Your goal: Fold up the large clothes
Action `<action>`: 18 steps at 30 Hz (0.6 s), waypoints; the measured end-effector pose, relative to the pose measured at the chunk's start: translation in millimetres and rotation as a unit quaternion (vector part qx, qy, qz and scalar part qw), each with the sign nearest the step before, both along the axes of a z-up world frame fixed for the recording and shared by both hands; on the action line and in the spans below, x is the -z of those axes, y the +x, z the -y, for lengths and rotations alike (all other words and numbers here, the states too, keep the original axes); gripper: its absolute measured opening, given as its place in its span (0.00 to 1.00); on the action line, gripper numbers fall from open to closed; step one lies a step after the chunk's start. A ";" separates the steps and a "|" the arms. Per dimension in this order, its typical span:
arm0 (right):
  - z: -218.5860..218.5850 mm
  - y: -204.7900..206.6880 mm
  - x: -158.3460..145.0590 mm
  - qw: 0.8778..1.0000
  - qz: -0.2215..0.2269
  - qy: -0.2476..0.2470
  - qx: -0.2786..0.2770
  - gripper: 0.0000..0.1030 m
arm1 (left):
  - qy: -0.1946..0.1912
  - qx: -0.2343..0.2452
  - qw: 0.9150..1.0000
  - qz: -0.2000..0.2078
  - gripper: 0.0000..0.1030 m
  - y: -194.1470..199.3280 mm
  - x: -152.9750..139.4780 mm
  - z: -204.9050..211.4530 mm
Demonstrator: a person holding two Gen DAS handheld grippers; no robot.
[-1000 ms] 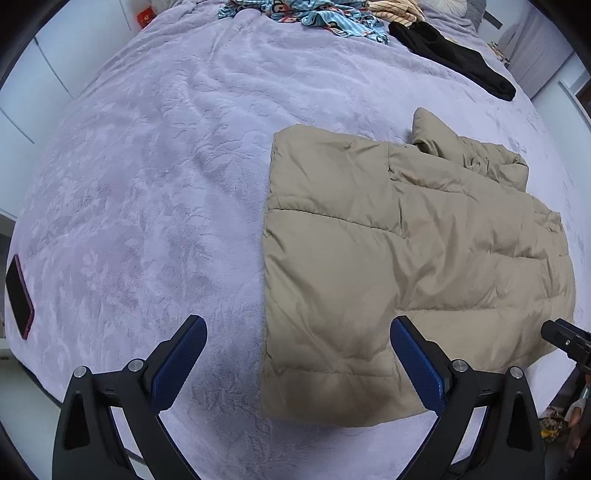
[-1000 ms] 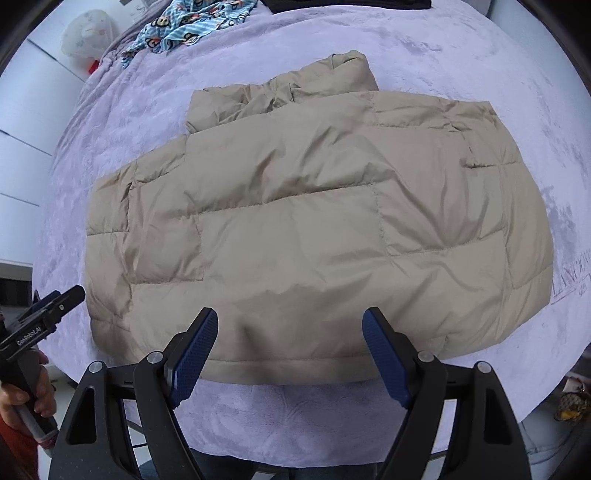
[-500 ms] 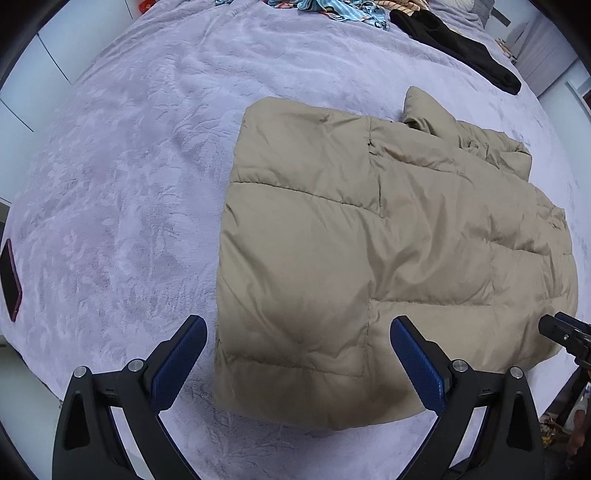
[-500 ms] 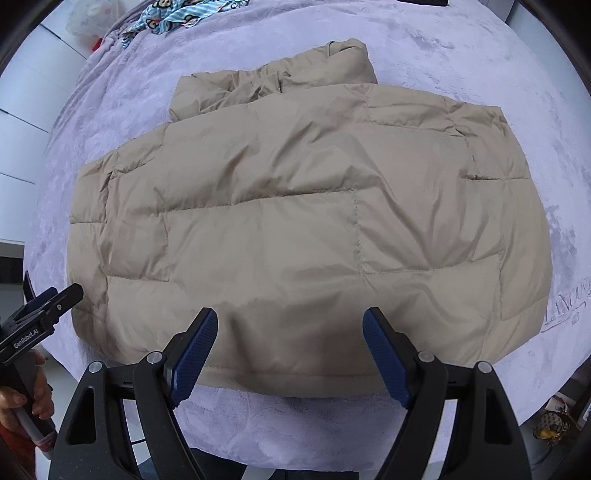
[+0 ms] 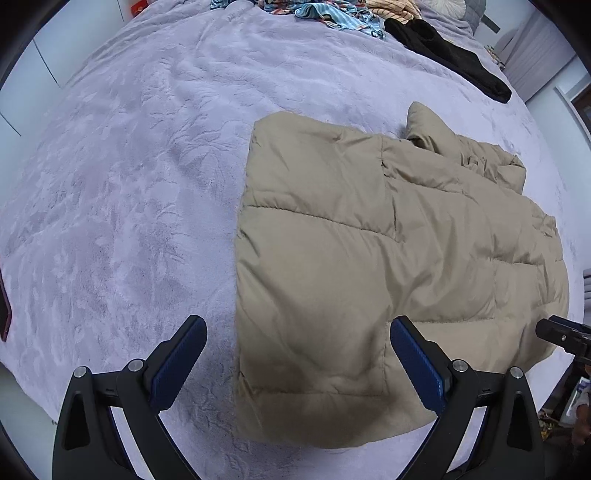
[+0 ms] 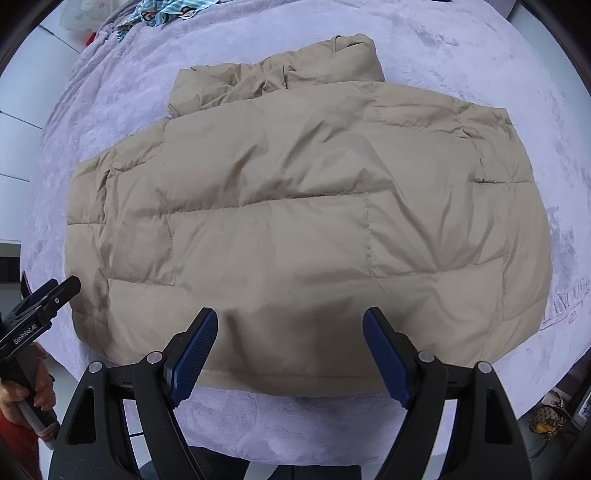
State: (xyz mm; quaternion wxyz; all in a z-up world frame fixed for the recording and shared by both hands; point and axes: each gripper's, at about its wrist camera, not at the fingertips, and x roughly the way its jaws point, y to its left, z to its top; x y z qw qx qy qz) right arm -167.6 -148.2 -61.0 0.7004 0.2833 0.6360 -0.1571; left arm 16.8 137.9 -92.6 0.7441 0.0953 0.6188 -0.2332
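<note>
A beige puffer jacket (image 5: 373, 266) lies flat on the lavender bedspread (image 5: 129, 192), folded into a rough rectangle with its collar at the far edge. It fills the right wrist view (image 6: 295, 221). My left gripper (image 5: 295, 362) is open and empty, hovering over the jacket's near left corner. My right gripper (image 6: 290, 354) is open and empty, above the jacket's near hem. The left gripper shows at the left edge of the right wrist view (image 6: 40, 310); the right one shows at the right edge of the left wrist view (image 5: 561, 334).
A black garment (image 5: 447, 55) and patterned blue clothes (image 5: 332, 14) lie at the far side of the bed. A dark red flat object (image 5: 4, 314) sits at the bed's left edge. Floor and clutter lie past the bed's near right edge (image 6: 546, 421).
Both grippers stayed open. The left wrist view shifted sideways and back over the jacket's left corner; the right gripper moved slightly closer over the hem. The jacket has not moved.
</note>
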 end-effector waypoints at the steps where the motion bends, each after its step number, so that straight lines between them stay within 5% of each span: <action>1: 0.1 0.6 0.0 1.000 0.005 0.007 0.005 0.81 | -0.013 -0.001 1.000 -0.010 0.97 5.7 1.9 -4.2; 4: -0.2 0.6 2.8 1.000 0.005 0.022 0.017 0.81 | -0.029 0.010 0.998 -0.052 0.97 20.5 15.1 -12.4; 9: -6.1 0.0 7.4 0.999 -0.005 0.033 0.026 0.81 | -0.046 0.046 0.997 -0.050 0.97 36.3 19.5 -26.6; 14: -10.3 3.8 9.3 0.999 -0.009 0.036 0.024 0.81 | -0.075 0.031 0.991 -0.108 0.97 53.8 42.4 -38.8; 18: -12.6 6.5 10.3 0.999 -0.006 0.039 0.023 0.81 | -0.112 0.065 0.982 -0.134 0.97 54.9 55.0 -25.5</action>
